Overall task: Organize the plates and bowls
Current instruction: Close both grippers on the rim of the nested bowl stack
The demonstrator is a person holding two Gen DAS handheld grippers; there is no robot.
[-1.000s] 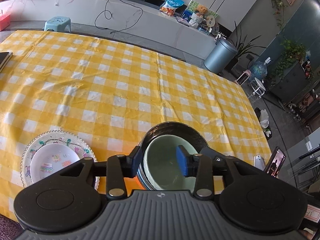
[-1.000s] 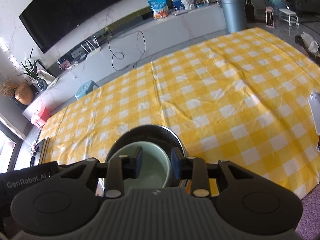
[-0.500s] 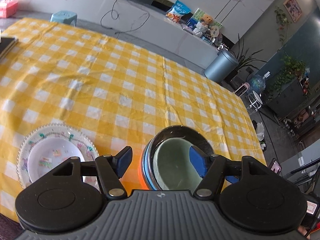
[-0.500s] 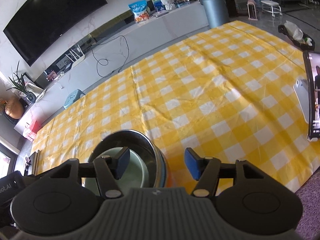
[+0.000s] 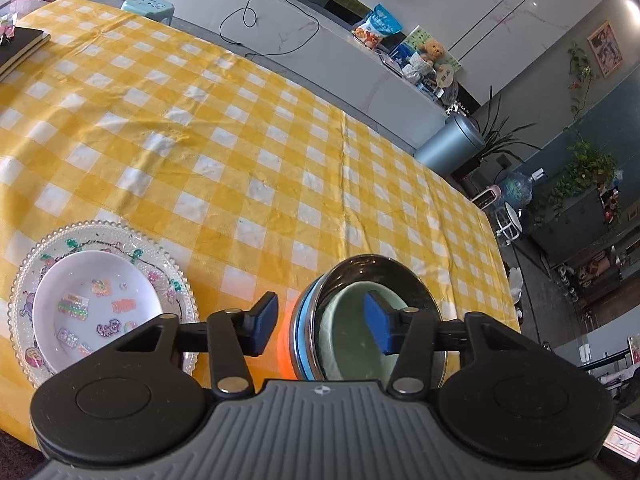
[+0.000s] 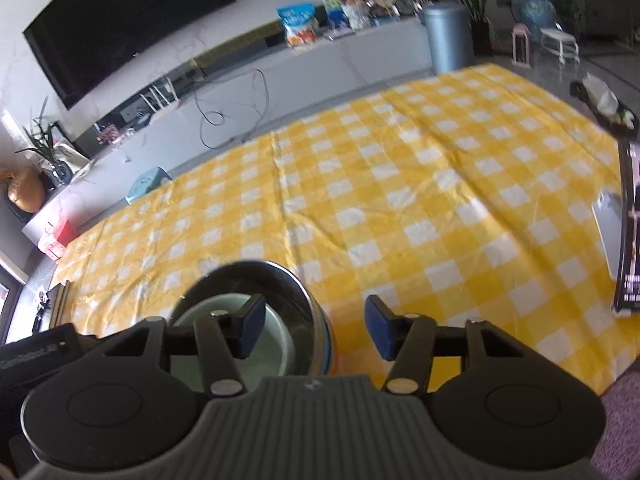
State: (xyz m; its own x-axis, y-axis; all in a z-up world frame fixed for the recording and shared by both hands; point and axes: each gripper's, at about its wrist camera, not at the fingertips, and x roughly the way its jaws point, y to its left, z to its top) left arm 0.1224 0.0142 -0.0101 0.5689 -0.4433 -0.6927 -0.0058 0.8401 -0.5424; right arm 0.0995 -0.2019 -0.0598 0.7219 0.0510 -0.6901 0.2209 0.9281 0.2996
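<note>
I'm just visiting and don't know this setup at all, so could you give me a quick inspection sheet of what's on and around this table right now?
Surface: table under a yellow checked tablecloth, slightly wrinkled.
Job's things: pale green bowl nested in a metal bowl; white plate resting on a glass plate.
Clutter: dark books at the far corner; phone and upright dark screen at the right edge.
Grippers: left gripper open; right gripper open; neither holds anything.
Cables: black cable hanging off the white counter, not on the table.
Surroundings: television, grey bin, blue stool, house plants.
</note>
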